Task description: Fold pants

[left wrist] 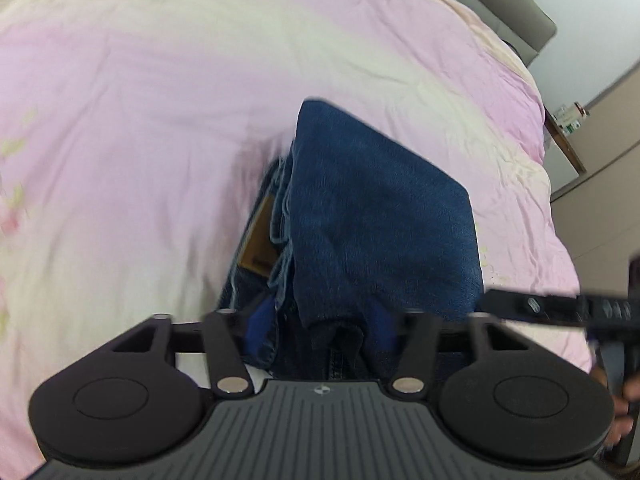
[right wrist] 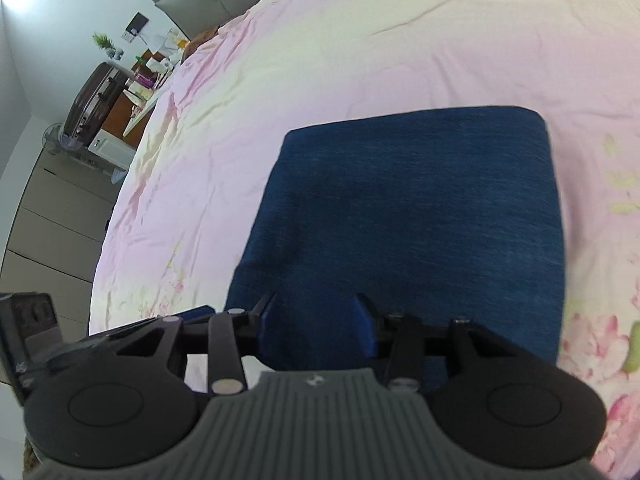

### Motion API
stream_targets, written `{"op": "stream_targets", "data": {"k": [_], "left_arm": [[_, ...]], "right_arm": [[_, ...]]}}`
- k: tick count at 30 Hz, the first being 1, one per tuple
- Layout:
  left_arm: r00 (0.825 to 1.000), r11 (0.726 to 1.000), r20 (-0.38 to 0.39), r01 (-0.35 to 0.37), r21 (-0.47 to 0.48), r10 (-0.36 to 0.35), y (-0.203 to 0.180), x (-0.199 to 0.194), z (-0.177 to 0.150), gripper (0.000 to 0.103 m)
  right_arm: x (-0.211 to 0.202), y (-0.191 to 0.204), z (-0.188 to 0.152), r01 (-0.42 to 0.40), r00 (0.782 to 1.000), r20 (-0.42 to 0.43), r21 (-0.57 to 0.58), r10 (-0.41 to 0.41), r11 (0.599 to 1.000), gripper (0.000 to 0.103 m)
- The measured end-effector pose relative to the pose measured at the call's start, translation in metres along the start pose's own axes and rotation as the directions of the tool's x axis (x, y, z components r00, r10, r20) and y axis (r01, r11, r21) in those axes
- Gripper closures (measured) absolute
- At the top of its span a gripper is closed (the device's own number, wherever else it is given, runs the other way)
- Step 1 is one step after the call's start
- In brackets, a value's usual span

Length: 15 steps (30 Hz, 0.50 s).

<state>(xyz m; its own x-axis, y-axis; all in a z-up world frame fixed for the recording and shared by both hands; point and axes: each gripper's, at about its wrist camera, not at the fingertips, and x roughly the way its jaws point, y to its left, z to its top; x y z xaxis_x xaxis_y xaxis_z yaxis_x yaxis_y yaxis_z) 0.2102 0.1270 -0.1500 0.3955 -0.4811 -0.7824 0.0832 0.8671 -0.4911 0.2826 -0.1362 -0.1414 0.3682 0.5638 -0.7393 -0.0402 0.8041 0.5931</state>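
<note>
While the folded jeans (left wrist: 384,216) lie on the pink bedspread (left wrist: 140,120), the left gripper (left wrist: 320,330) straddles their near edge, jaws spread; the right gripper (right wrist: 316,320) likewise hovers spread over the denim.

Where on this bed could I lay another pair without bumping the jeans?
The pink bedspread is bare to the left of the folded jeans and beyond them, up toward the grey headboard. It is crowded at the jeans' near edge, where the left gripper and right gripper sit close together over the denim.
</note>
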Motion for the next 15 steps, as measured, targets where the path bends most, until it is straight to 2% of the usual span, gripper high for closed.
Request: {"op": "stream_targets", "data": {"k": [1, 3, 6, 8, 10, 15], "left_arm": [[1.000, 1.000, 0.007, 0.004, -0.013, -0.004, 0.000, 0.000, -0.003, 0.079], [0.998, 1.000, 0.058, 0.008, 0.000, -0.008, -0.004, -0.012, -0.005, 0.085], [0.993, 0.998, 0.113, 0.034, 0.059, -0.041, -0.019, -0.040, -0.004, 0.086], [0.995, 0.994, 0.097, 0.007, 0.110, -0.017, -0.028, -0.047, -0.001, 0.086], [0.997, 0.990, 0.067, -0.050, 0.132, 0.041, -0.022, -0.038, 0.000, 0.086], [0.990, 0.985, -0.036, -0.133, 0.109, 0.137, 0.005, 0.007, -0.007, 0.086]], "right_arm": [[-0.008, -0.008, -0.007, 0.001, 1.000, 0.008, 0.008, -0.001, 1.000, 0.063], [-0.028, -0.026, -0.026, 0.021, 0.999, 0.033, 0.012, -0.022, 1.000, 0.063], [-0.053, -0.042, -0.048, 0.082, 0.994, 0.068, -0.032, -0.080, 0.996, 0.063], [-0.068, -0.050, -0.063, 0.128, 0.990, 0.074, -0.102, -0.121, 0.987, 0.069], [-0.072, -0.053, -0.077, 0.170, 0.984, 0.076, -0.168, -0.159, 0.971, 0.092], [-0.037, -0.058, -0.111, 0.230, 0.972, 0.004, -0.265, -0.237, 0.936, 0.095]]}}
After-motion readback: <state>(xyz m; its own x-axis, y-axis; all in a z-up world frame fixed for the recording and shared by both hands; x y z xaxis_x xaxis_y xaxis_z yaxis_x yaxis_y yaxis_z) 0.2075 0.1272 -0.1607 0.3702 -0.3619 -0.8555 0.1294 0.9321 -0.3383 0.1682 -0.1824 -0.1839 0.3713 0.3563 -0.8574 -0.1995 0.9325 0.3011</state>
